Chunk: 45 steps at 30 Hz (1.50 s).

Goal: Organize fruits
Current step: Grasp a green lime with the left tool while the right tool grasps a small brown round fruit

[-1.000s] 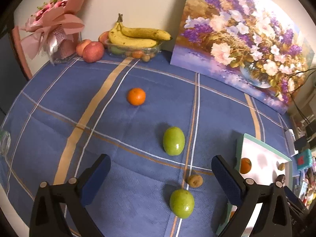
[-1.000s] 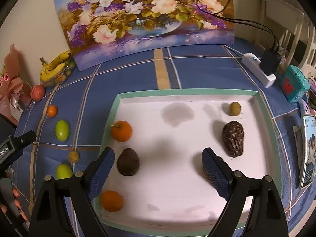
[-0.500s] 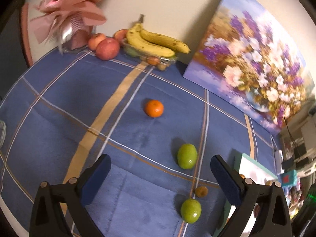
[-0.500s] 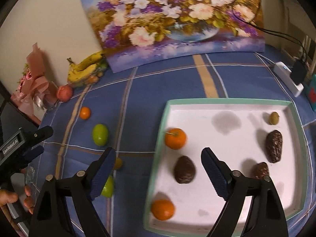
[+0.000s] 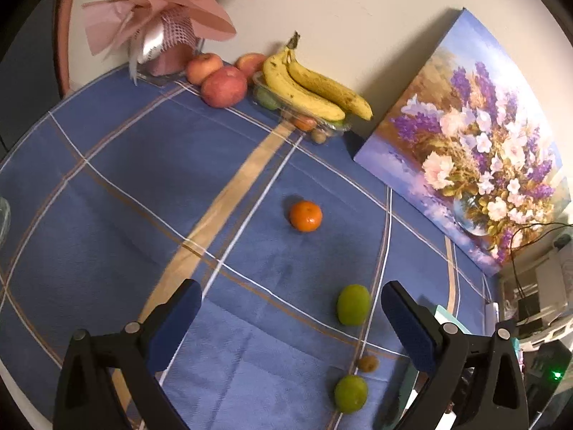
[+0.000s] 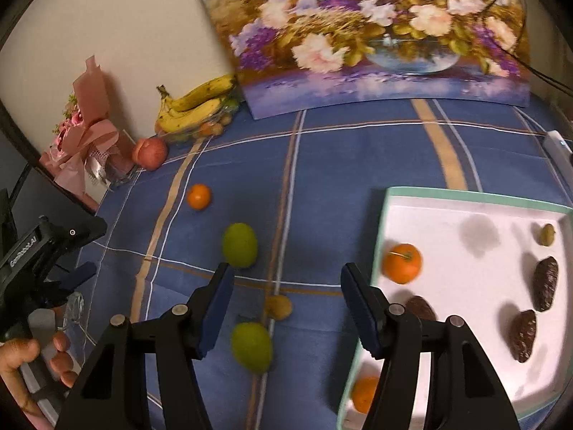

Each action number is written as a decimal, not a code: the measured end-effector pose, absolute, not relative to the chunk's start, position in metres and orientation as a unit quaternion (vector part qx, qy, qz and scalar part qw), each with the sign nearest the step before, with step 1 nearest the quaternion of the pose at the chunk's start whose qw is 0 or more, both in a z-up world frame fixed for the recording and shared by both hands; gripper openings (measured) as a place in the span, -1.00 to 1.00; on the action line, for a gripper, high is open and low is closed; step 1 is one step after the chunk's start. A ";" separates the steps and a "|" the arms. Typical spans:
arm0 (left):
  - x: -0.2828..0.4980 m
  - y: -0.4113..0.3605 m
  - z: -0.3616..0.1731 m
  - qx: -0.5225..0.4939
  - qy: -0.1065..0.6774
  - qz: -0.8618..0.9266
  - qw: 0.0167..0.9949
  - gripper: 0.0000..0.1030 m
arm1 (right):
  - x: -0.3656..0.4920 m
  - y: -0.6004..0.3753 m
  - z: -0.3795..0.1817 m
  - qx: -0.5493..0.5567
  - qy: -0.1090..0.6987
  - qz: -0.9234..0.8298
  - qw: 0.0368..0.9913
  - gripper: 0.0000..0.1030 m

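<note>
Loose on the blue checked cloth lie an orange (image 5: 305,215) (image 6: 198,196), two green fruits, one farther (image 5: 353,304) (image 6: 240,245) and one nearer (image 5: 350,393) (image 6: 251,347), and a small brown fruit (image 5: 367,363) (image 6: 278,307). My right gripper (image 6: 286,286) hovers over the brown fruit and the nearer green one; its jaws are closing, the pads clear of both. The white tray (image 6: 476,199) at the right holds two oranges, dark brown fruits and a small one. My left gripper (image 5: 290,308) is open above bare cloth, short of the orange.
Against the back wall stand a flower painting (image 5: 476,179) (image 6: 376,36), a clear box with bananas (image 5: 315,89) (image 6: 193,105), apples (image 5: 224,86) (image 6: 150,153) and a pink bouquet (image 5: 161,25) (image 6: 89,132). A hand (image 6: 21,362) holds the left gripper at the table's left edge.
Both views have swung left: the tray has slid to the right of the right wrist view, and the loose fruits now lie between its narrower jaws. The left view rolled and shows more of the bananas.
</note>
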<state>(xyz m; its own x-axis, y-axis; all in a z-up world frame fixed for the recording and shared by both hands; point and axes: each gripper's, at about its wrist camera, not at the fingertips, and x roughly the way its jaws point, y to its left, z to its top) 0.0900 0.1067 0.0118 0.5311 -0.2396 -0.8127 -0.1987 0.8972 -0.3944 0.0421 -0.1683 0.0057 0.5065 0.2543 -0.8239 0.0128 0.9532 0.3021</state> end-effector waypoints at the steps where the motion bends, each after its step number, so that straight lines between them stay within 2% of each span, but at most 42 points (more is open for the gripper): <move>1: 0.092 0.105 0.009 -0.225 0.488 -0.011 0.843 0.97 | 0.044 -0.166 0.004 0.132 0.495 0.072 0.856 0.14; 8: 0.111 0.087 -0.036 -0.225 0.546 -0.001 0.807 0.91 | 0.058 -0.147 -0.031 0.111 0.544 0.078 0.828 -0.02; 14: 0.117 0.078 -0.055 -0.228 0.564 0.003 0.794 0.90 | 0.064 -0.144 -0.058 0.119 0.577 0.079 0.804 -0.05; 16: 0.118 0.076 -0.062 -0.233 0.572 0.001 0.786 0.90 | 0.065 -0.142 -0.063 0.115 0.582 0.080 0.801 -0.14; 26: 0.115 0.074 -0.064 -0.246 0.576 -0.009 0.780 0.90 | 0.066 -0.138 -0.072 0.112 0.596 0.084 0.791 -0.44; 35: 0.102 0.060 -0.060 -0.250 0.582 -0.033 0.773 0.90 | 0.058 -0.149 -0.060 0.129 0.585 0.086 0.796 -0.46; 38: 0.094 0.050 -0.059 -0.244 0.587 -0.048 0.770 0.72 | 0.049 -0.158 -0.050 0.129 0.580 0.073 0.801 -0.46; 43: 0.082 0.030 -0.061 -0.233 0.605 -0.078 0.758 0.64 | 0.034 -0.186 -0.032 0.144 0.562 0.038 0.814 -0.46; 45: 0.077 0.021 -0.061 -0.224 0.612 -0.088 0.753 0.48 | 0.029 -0.199 -0.025 0.155 0.553 0.023 0.818 -0.46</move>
<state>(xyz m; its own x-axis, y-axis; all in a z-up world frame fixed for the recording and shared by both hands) 0.0771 0.0207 -0.0610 0.2359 -0.4071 -0.8824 -0.1415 0.8840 -0.4457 0.0288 -0.1988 -0.0246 0.3872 0.2094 -0.8979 0.1332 0.9509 0.2792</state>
